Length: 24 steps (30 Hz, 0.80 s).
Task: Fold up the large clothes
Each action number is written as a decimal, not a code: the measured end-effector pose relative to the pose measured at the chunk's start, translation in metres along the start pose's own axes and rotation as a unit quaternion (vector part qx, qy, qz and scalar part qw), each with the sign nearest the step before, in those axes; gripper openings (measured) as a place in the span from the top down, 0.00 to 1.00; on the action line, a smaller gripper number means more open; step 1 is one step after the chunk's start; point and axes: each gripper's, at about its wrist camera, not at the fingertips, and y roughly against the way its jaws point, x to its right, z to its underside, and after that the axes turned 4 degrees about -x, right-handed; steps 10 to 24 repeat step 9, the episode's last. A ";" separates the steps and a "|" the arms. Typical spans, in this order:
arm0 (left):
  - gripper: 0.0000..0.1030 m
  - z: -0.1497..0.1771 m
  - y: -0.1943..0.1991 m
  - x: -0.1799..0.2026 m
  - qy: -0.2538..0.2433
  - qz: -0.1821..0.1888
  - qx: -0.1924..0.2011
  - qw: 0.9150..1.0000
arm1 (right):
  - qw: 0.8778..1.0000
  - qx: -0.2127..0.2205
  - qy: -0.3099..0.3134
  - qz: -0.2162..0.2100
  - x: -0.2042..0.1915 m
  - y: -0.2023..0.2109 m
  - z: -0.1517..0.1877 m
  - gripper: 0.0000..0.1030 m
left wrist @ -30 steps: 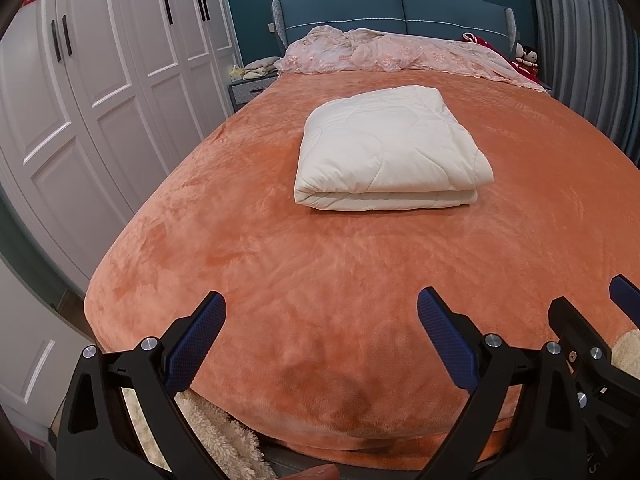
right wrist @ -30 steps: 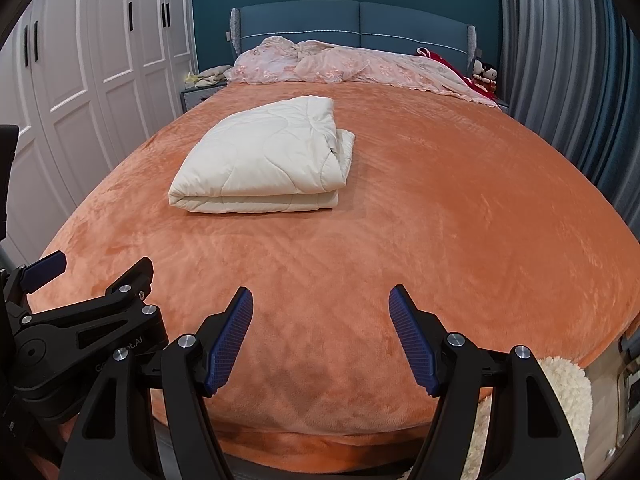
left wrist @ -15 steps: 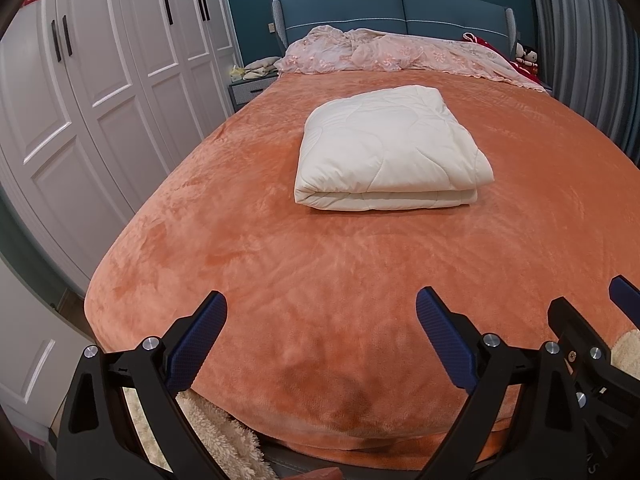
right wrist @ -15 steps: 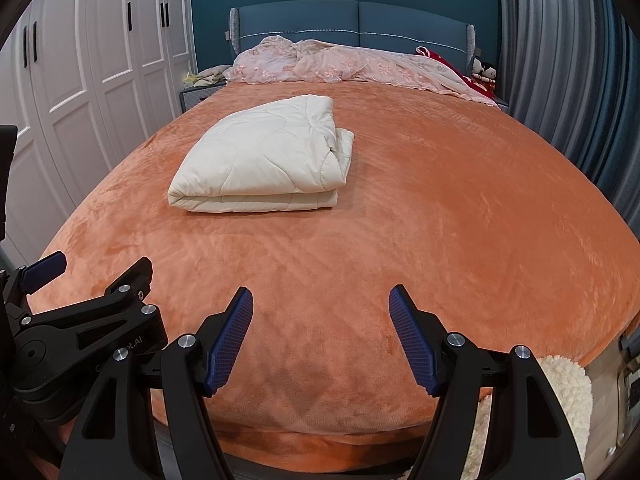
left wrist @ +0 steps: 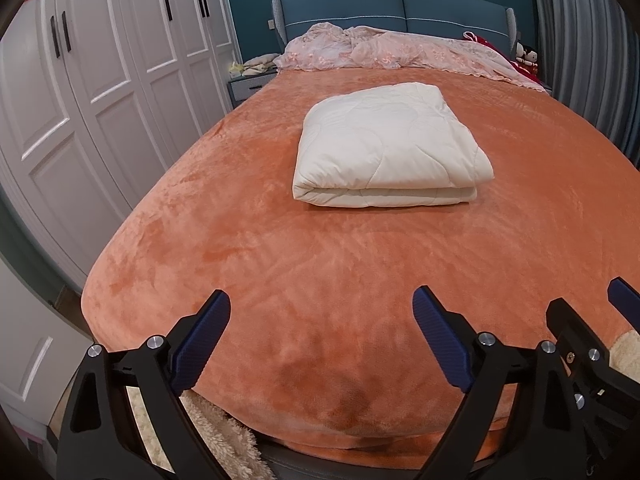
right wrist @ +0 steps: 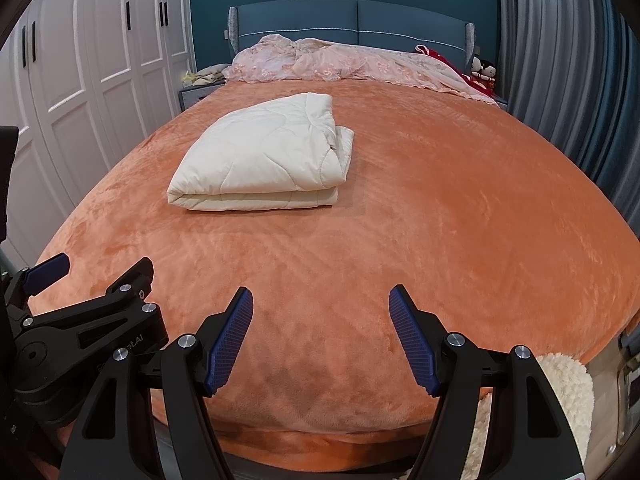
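**Quilt ahead, both grippers empty at the foot of the bed**

Your left gripper (left wrist: 322, 336) hangs over the near edge of the bed with its jaws spread wide and nothing between them. Your right gripper (right wrist: 322, 334) sits just beside it, also wide and empty; each one shows at the edge of the other's view.

Straight ahead, well apart from both, lies the quilt (left wrist: 388, 146) on the orange blanket (left wrist: 280, 280), already folded into a thick, layered bundle. From the left view it sits nearly dead centre; from the right view it falls left of centre (right wrist: 264, 156). By that reading your left gripper is the more squarely lined up, though neither is clearly nearer. The bundle's near edge runs across your line of reach, a rounded fold facing you, and looser layered edges show on its right side. Which way its long axis runs is hard to tell through the lens.

The fold looks finished or close to it; any further move would mean reaching forward over bare blanket first.

Count: one quilt, one blanket, two grippers. Beyond, one crumpled pink cover (left wrist: 400, 50) lies along the headboard (left wrist: 400, 6), and wardrobes (left wrist: 100, 80) stand to your left.
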 end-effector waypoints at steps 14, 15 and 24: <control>0.17 -0.001 0.001 0.003 -0.004 -0.002 0.003 1.000 | 1.000 -0.001 0.000 -0.001 0.001 -0.001 0.000 0.33; 0.17 -0.001 0.001 0.003 -0.004 -0.002 0.003 1.000 | 1.000 -0.001 0.000 -0.001 0.001 -0.001 0.000 0.33; 0.17 -0.001 0.001 0.003 -0.004 -0.002 0.003 1.000 | 1.000 -0.001 0.000 -0.001 0.001 -0.001 0.000 0.33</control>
